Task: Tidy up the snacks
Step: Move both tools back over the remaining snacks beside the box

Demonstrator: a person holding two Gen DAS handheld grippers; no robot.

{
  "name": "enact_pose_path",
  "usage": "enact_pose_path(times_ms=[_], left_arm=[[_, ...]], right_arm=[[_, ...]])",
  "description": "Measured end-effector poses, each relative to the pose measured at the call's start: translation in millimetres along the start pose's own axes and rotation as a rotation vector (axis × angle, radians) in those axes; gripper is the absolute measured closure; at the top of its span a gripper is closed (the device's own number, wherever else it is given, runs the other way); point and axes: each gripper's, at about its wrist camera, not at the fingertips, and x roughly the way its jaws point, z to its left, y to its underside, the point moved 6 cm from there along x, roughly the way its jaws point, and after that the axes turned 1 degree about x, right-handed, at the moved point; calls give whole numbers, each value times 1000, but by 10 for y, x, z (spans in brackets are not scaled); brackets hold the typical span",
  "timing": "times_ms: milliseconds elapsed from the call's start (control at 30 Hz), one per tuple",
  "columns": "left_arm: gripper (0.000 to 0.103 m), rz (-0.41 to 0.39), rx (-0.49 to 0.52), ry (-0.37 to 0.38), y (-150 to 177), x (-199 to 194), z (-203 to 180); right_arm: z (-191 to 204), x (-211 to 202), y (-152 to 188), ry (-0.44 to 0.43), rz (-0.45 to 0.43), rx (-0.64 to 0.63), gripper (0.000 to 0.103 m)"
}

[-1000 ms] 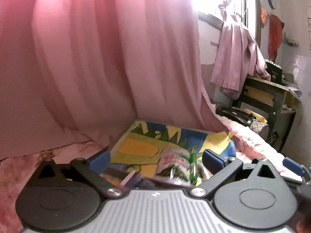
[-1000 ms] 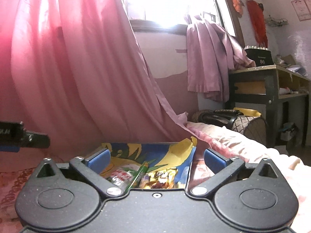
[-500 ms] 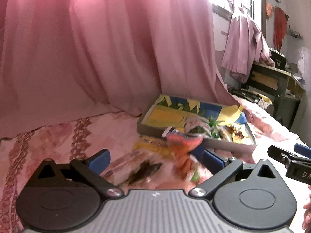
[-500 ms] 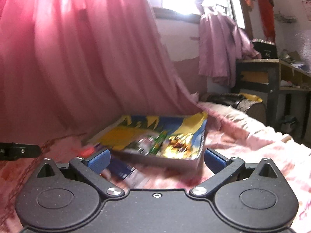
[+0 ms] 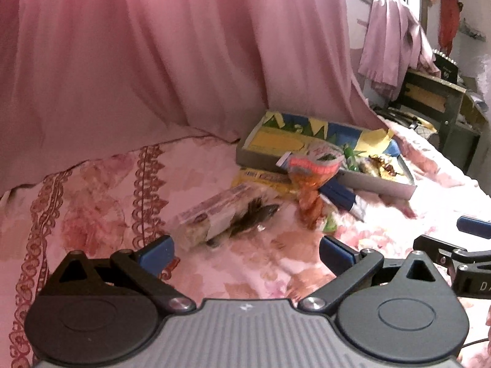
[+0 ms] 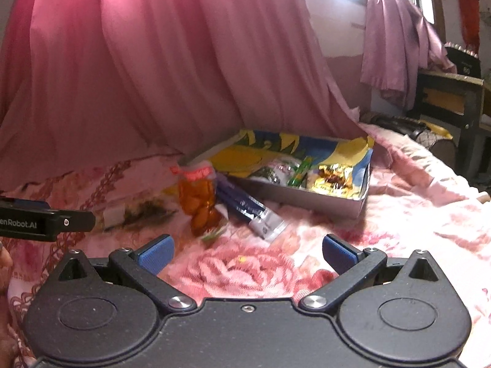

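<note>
A shallow box (image 5: pixel 377 184) with a yellow and blue lining lies on the pink floral bedspread and holds several snack packets (image 6: pixel 328 178). In front of it lie loose snacks: an orange packet with a red top (image 5: pixel 310 184), a blue packet (image 6: pixel 245 205), a yellow packet (image 5: pixel 260 178) and a long clear packet (image 5: pixel 224 217). My left gripper (image 5: pixel 245 253) is open and empty, just short of the long clear packet. My right gripper (image 6: pixel 245 253) is open and empty, short of the orange packet (image 6: pixel 198 199) and the box (image 6: pixel 307 197).
A pink curtain (image 5: pixel 184 61) hangs behind the box. A dark desk (image 5: pixel 445 107) with clothes draped over it stands at the far right. The bedspread (image 6: pixel 414 214) spreads around the snacks.
Both grippers have pulled back from the box and tilted down. The loose snacks on the bedspread have come into view. Both stay open.
</note>
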Motion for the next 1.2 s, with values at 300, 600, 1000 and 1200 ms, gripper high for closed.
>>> enact_pose_path(times_ms=[300, 600, 1000, 1200], left_arm=[[0, 71, -36, -30, 115, 116, 74], [0, 107, -4, -49, 167, 213, 39], [0, 130, 35, -108, 164, 384, 117], [0, 139, 44, -103, 35, 554, 283]], right_arm=[[4, 195, 111, -17, 100, 14, 1], [16, 300, 169, -43, 163, 32, 1], [90, 603, 108, -119, 165, 0, 1], [174, 890, 43, -193, 122, -7, 1]])
